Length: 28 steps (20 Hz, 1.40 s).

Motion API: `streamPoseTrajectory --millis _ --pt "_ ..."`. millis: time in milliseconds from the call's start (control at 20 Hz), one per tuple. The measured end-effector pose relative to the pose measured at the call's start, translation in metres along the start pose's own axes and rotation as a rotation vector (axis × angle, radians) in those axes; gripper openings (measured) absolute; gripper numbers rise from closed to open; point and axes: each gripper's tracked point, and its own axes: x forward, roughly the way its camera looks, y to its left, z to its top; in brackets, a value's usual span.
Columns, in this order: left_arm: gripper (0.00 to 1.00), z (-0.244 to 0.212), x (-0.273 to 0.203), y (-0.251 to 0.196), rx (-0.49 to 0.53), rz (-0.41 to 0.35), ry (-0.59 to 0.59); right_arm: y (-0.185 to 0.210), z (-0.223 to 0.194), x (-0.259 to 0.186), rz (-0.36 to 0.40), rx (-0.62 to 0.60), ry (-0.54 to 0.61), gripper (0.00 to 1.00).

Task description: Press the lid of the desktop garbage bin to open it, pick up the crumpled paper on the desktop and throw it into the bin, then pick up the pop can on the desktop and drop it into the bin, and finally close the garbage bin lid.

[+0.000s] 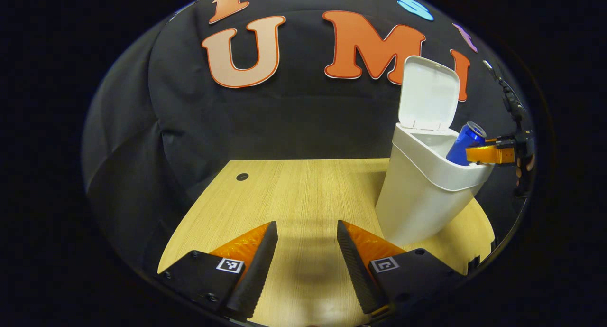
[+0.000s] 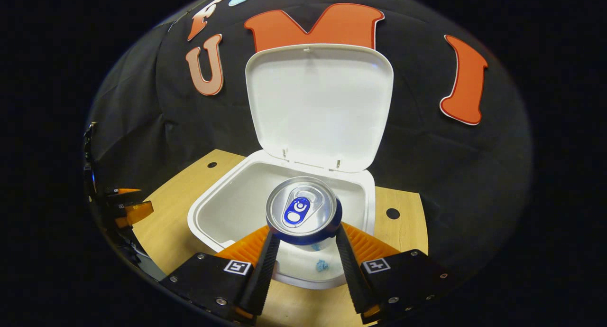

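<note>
Seen in the right gripper view: right gripper (image 2: 303,244) clenched on the blue aluminium pop can (image 2: 303,212), both fingers pressing its sides, silver top with blue pull tab facing the camera. Held directly over the open mouth of the white plastic desktop garbage bin (image 2: 227,208), lid (image 2: 320,106) standing upright at 12 o'clock behind the can. Down inside the bin, at 6 o'clock under the can, a small bluish crumpled scrap (image 2: 323,266), too small to tell for certain. Light wood-grain tabletop (image 2: 163,222) around the bin, round cable holes at 10 and 3 o'clock. Left gripper (image 2: 125,208) glimpsed at 9 o'clock at the table's edge. Seen in the left gripper view: left gripper (image 1: 306,251) released, fingers spread wide apart with only bare tabletop (image 1: 294,189) between them, hovering low above the wood. Bin (image 1: 422,194) at 2 o'clock, lid (image 1: 429,94) raised. Can (image 1: 462,144) tilted at the bin's rim, pinched by the right gripper (image 1: 483,154) reaching in from 3 o'clock.
</note>
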Motion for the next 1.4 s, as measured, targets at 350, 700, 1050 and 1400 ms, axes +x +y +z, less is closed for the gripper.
streamPoseTrajectory --millis 350,700,1050,1400 --pt "0.77 0.002 0.009 -0.001 0.023 -0.058 0.005 -0.008 0.003 -0.005 -0.083 -0.004 -0.009 0.77" --pt "0.82 0.009 0.009 0.008 0.056 -0.096 -0.015 -0.008 0.005 -0.008 -0.124 0.062 -0.011 0.78" --pt "0.77 0.009 0.011 0.027 0.056 -0.106 -0.017 -0.007 0.046 -0.018 -0.153 0.126 -0.103 0.84" --pt "0.82 0.011 0.014 0.045 0.058 -0.107 -0.039 -0.014 0.13 -0.037 -0.199 0.085 -0.25 0.84"
